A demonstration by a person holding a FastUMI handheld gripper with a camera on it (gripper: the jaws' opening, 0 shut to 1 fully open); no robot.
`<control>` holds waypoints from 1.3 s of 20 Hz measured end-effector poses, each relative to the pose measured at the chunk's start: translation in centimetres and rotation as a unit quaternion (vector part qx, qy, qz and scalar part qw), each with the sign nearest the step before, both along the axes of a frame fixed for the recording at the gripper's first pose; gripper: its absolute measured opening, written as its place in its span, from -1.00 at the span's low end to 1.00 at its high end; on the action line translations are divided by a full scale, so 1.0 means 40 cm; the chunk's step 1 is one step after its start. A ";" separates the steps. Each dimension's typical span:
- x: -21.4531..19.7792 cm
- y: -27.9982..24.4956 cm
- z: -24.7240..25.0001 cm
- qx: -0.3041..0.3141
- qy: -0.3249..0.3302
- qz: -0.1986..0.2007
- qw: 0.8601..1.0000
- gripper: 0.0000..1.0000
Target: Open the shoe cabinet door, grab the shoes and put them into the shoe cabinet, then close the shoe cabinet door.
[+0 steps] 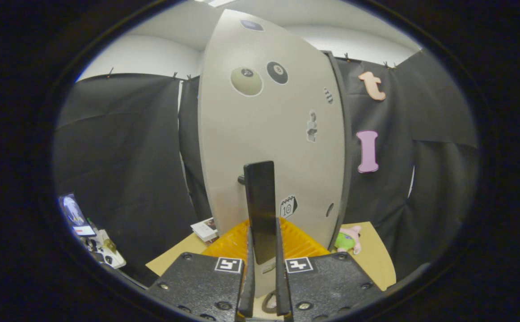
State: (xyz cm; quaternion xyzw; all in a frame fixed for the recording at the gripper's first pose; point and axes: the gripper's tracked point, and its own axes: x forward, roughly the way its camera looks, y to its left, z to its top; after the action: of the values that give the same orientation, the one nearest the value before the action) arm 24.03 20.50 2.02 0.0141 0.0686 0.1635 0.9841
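Observation:
The shoe cabinet door (264, 125) is a tall pale panel with several stickers, standing right in front of me. A black vertical bar handle (260, 201) is mounted low on it. My gripper (264, 255) is shut on the lower end of this handle, one finger pressing each side. The upper part of the handle rises above the fingertips. A dark edge (341, 134) runs down the door's right side. Whether the door is ajar or closed flat I cannot tell.
An orange ribbed mat (302, 243) lies on the tan table (376, 259) at the door's foot. A green and pink plush toy (348, 239) sits right of the door, a small white box (205, 229) to its left. Black cloth walls surround the booth.

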 end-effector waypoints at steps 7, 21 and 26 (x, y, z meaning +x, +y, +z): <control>-0.021 -0.112 0.004 -0.009 0.001 -0.045 0.999 -0.82; -0.017 -0.206 0.012 -0.013 0.005 0.016 1.000 -0.90; -0.013 -0.217 0.015 0.004 0.003 0.029 1.000 -0.90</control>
State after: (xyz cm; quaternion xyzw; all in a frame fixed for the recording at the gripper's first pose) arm 23.51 11.81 2.62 0.0161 0.0718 0.1926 0.9785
